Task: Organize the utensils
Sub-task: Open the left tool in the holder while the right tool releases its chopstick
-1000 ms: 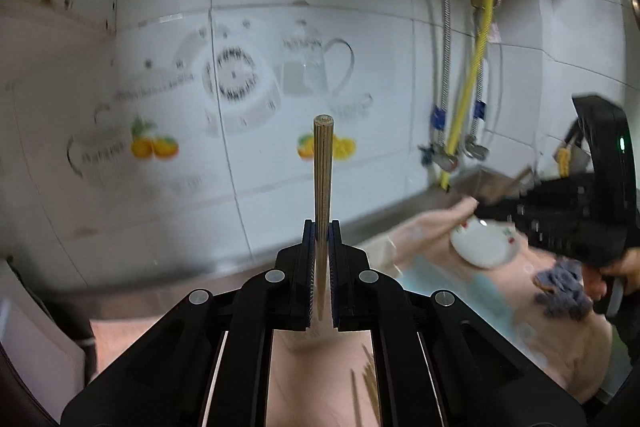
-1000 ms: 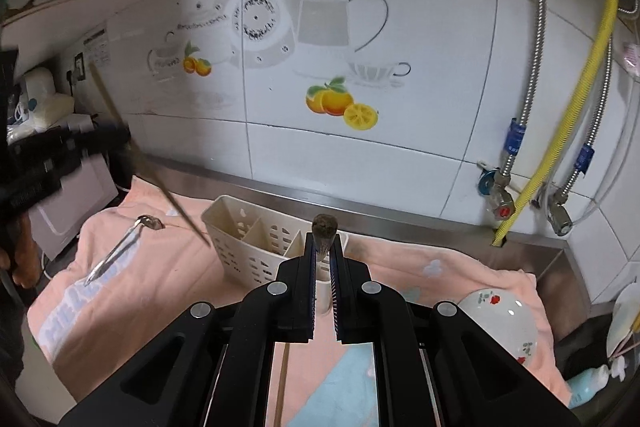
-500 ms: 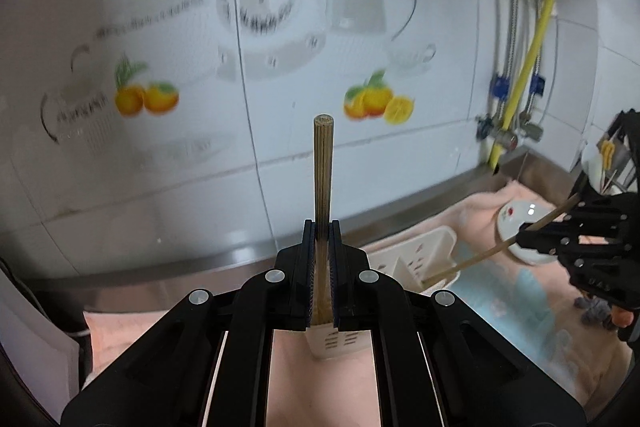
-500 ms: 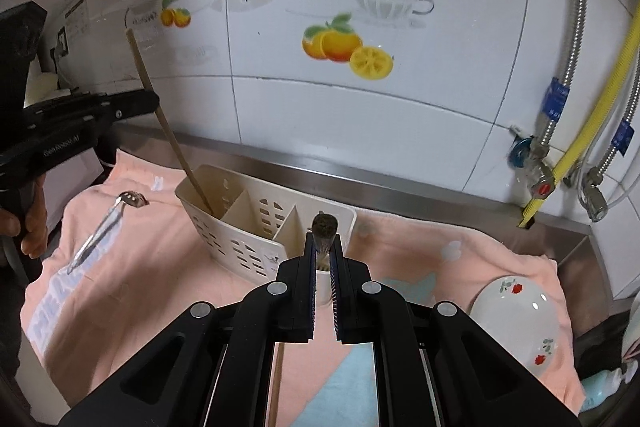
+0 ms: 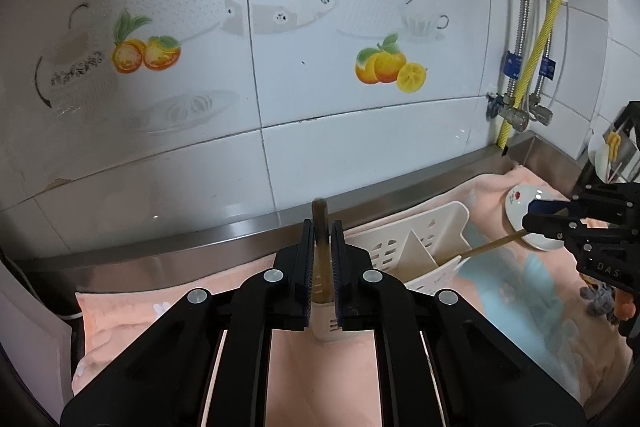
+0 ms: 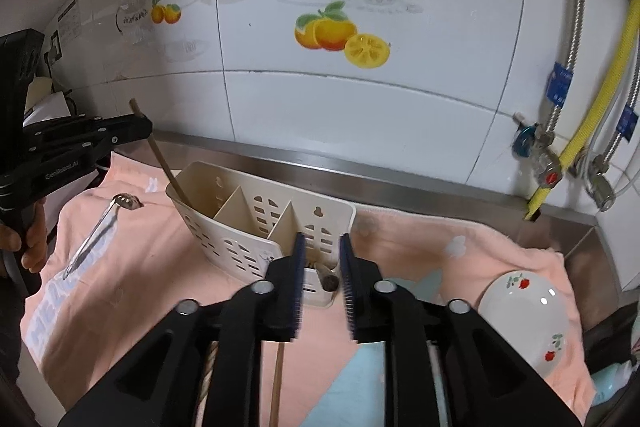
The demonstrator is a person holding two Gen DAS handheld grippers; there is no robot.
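A white slotted utensil caddy [image 6: 256,227] with three compartments stands on the pink towel; it also shows in the left wrist view [image 5: 420,247]. My left gripper [image 5: 321,255] holds a wooden chopstick [image 5: 320,227] whose lower end stands in the caddy's left compartment [image 6: 176,183]. My right gripper [image 6: 322,267] is open above the right compartment, where a second chopstick [image 6: 326,277] lies released. From the left wrist view this chopstick [image 5: 492,246] slants out of the caddy.
Metal tongs [image 6: 100,223] lie on the towel left of the caddy. A white flowered bowl [image 6: 528,319] sits at the right. A loose chopstick [image 6: 276,383] lies below my right gripper. A steel ledge and tiled wall stand behind; pipes [image 6: 576,131] at right.
My right gripper has opened and let its chopstick drop into the right compartment. My left gripper has lowered its chopstick deeper into the left compartment.
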